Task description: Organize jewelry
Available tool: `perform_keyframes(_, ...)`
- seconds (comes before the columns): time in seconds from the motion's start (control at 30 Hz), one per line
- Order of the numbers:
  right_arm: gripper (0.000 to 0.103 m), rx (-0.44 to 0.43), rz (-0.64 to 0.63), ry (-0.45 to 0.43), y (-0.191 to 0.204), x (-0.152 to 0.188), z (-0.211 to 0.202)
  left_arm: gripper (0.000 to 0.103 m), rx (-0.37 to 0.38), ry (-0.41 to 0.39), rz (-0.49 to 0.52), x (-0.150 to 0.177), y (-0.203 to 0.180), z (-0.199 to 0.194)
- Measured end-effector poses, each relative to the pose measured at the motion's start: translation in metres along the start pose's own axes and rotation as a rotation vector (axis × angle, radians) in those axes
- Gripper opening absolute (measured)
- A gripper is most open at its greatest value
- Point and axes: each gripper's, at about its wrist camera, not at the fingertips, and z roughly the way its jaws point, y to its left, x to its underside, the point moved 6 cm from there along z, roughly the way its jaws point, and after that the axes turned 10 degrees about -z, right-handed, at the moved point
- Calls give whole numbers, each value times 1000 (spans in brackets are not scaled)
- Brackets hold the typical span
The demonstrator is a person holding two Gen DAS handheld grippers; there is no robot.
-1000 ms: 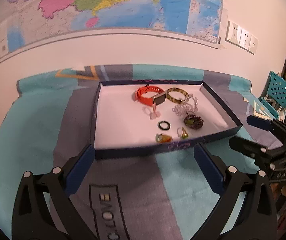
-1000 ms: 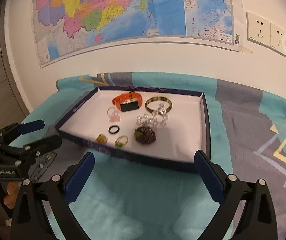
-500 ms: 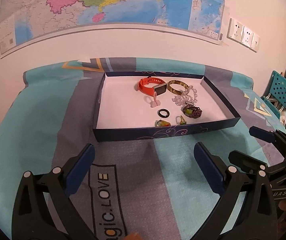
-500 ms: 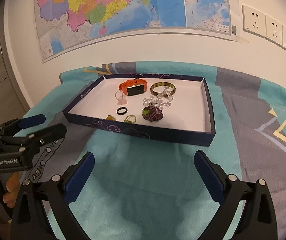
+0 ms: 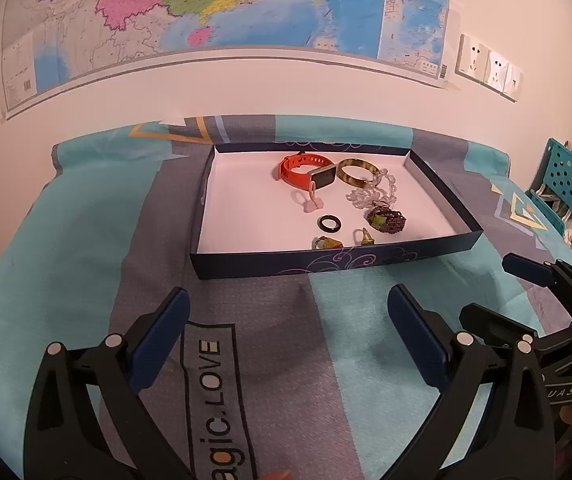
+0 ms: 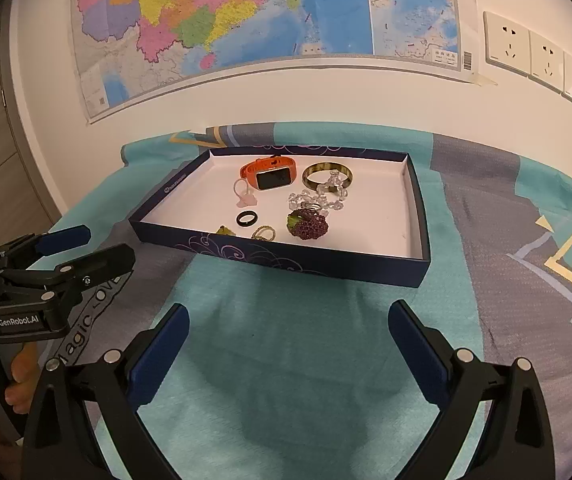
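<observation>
Both the left hand-held gripper (image 5: 286,332) and the right hand-held gripper (image 6: 288,340) hover wide open, holding nothing, above the cloth-covered bench (image 6: 306,340); ahead of them the jewelry (image 6: 286,200) lies gathered in the tray (image 6: 286,258), apparently sorted; its raised rim bounds the reach; open cloth surrounds it.

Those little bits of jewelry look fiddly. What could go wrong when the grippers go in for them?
The clear bead bracelet lies against the olive bangle and the purple beaded ornament, so lifting one may drag the others. The small black ring lies flat, so wide fingers could push it around. The dark blue tray's wall could catch a low approach.
</observation>
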Motion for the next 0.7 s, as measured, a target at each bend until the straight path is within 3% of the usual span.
perform_keyframes(0.7, 96, -6, -1, 4, 3, 1, 0, 97, -10, 11, -4, 1, 1, 1)
